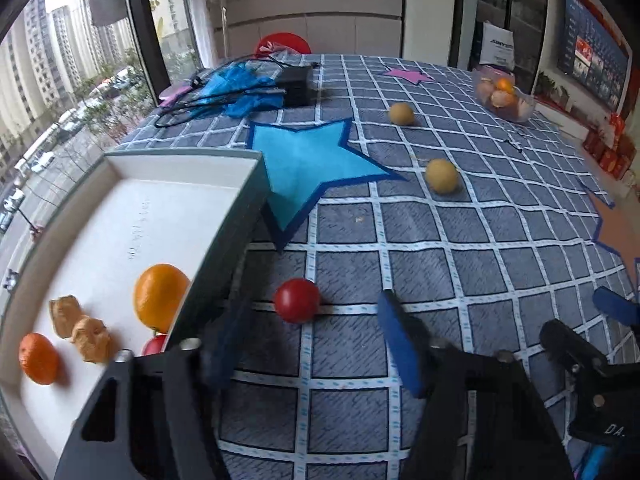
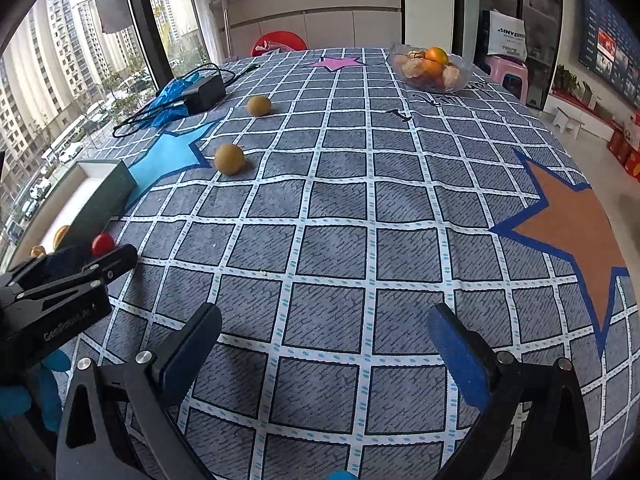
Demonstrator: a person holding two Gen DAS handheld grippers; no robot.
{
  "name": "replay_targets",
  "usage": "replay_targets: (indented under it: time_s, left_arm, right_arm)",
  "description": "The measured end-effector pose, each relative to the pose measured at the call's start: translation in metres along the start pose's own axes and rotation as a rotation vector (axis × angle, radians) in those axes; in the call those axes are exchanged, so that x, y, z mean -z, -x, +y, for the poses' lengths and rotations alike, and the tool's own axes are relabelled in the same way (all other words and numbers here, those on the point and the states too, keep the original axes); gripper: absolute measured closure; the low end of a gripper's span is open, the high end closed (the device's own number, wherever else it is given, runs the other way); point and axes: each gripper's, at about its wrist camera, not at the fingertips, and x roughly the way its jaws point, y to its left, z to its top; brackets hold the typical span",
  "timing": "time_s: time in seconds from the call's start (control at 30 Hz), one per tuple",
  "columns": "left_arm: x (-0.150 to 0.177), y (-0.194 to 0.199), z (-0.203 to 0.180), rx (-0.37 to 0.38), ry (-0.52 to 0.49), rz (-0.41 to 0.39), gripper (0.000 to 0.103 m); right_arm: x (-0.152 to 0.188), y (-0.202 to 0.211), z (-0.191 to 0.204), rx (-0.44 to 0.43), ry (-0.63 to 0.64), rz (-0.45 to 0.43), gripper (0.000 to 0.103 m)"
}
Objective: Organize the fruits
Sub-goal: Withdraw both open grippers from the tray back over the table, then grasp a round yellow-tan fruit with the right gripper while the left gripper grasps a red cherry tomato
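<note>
Now the left gripper [image 1: 312,344] is seen with jaws apart, nothing pinched; the red fruit [image 1: 297,300] sits on the checked tablecloth [image 1: 460,280] just ahead, between the finger tips. At nine o'clock of it, the white tray [image 1: 132,220] is loaded with an orange [image 1: 160,302]. The right gripper [image 2: 324,340] is held wide and empty.

A small red fruit [image 1: 155,345] in the white box [image 1: 120,168] is half hidden behind its wall.
</note>
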Motion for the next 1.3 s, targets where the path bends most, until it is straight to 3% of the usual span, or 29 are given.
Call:
replay_targets:
  time_s: [0.03, 0.07, 0.27, 0.37, 0.5, 0.6, 0.73, 0.9, 0.97, 1.03, 1.1, 1.2, 1.3]
  left_arm:
    - [0.0, 0.0, -0.001, 0.02, -0.005, 0.002, 0.075]
    - [0.001, 0.001, -0.001, 0.043, -0.007, 0.008, 0.08]
    - [0.028, 0.022, 0.0, 0.074, -0.033, -0.019, 0.08]
    - [0.041, 0.031, 0.006, 0.092, -0.031, -0.037, 0.079]
    - [0.049, 0.034, 0.008, 0.08, -0.049, -0.075, 0.064]
    - [0.046, 0.03, 0.015, 0.147, -0.014, -0.058, 0.046]
    - [0.043, 0.028, 0.007, 0.161, -0.052, -0.049, 0.036]
    - [0.037, 0.025, 0.009, 0.201, -0.035, -0.041, 0.035]
    - [0.036, 0.024, 0.008, 0.201, -0.034, -0.04, 0.035]
    - [0.036, 0.024, 0.008, 0.201, -0.034, -0.04, 0.034]
    - [0.036, 0.025, 0.008, 0.204, -0.033, -0.04, 0.033]
    - [0.035, 0.025, 0.008, 0.206, -0.032, -0.04, 0.033]
    - [0.036, 0.025, 0.008, 0.201, -0.035, -0.04, 0.034]
  right_arm:
    - [0.0, 0.0, 0.0, -0.002, -0.002, -0.001, 0.0]
    - [0.0, 0.0, 0.0, -0.002, -0.002, -0.001, 0.0]
    - [0.0, -0.001, 0.0, 0.013, 0.008, 0.004, 0.0]
    - [0.0, -0.005, 0.009, 0.066, 0.054, 0.028, 0.0]
    - [-0.001, -0.008, 0.011, 0.074, 0.077, 0.042, 0.0]
    - [-0.01, -0.012, 0.011, 0.035, 0.085, 0.068, 0.0]
    - [-0.04, -0.016, 0.015, -0.055, 0.008, 0.043, 0.0]
    - [-0.079, -0.044, 0.048, -0.049, 0.059, 0.01, 0.0]
    - [-0.087, -0.057, 0.059, -0.033, 0.091, 0.012, 0.007]
    - [-0.091, -0.071, 0.067, -0.022, 0.112, 0.027, 0.024]
    - [-0.094, -0.08, 0.07, 0.017, 0.124, 0.01, 0.031]
    - [-0.094, -0.077, 0.071, 0.007, 0.142, -0.014, 0.076]
    - [-0.086, -0.066, 0.064, -0.014, 0.119, -0.025, 0.076]
